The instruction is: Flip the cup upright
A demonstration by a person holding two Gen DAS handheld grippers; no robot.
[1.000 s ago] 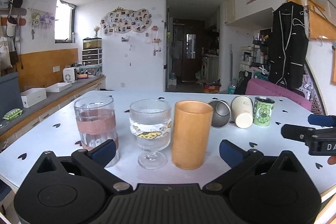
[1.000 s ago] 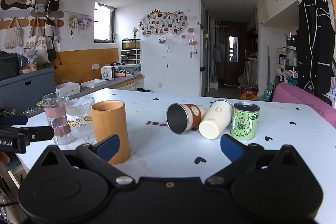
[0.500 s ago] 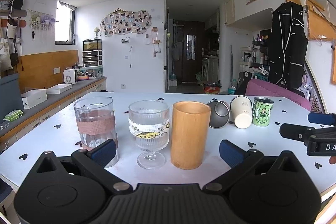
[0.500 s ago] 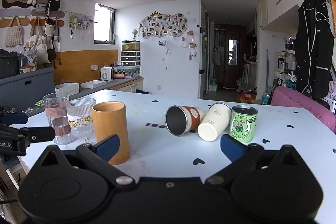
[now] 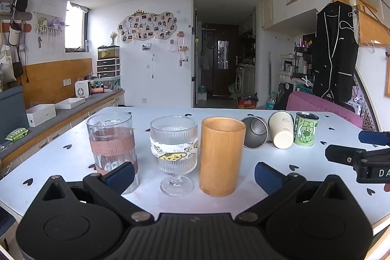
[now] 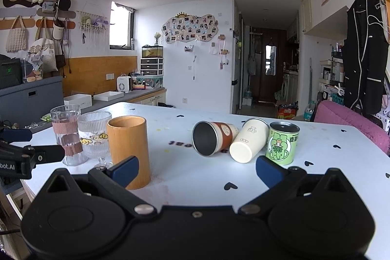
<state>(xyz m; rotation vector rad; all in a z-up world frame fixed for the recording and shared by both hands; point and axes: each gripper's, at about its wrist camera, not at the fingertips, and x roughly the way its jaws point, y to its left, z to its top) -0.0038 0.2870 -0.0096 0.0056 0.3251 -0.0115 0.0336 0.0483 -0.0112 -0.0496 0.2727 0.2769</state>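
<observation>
Left gripper (image 5: 194, 174) jaws spread, empty, facing wooden cup (image 5: 221, 156), right gripper (image 6: 197, 171) spread too, metal cup (image 6: 212, 141) and white cup (image 6: 248, 143) lying tipped on table (image 6: 329, 162), orange sleeve visible only from right wrist.

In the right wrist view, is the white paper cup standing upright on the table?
No. The white paper cup lies tipped on its side, its base facing the camera, between the steel cup and the green can.

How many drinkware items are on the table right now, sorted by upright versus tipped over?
Upright: 4 - banded glass, ribbed goblet, bamboo cup, green can.
Lying on side: 2 - steel cup with brown sleeve, white cup.
Total: 6
</observation>
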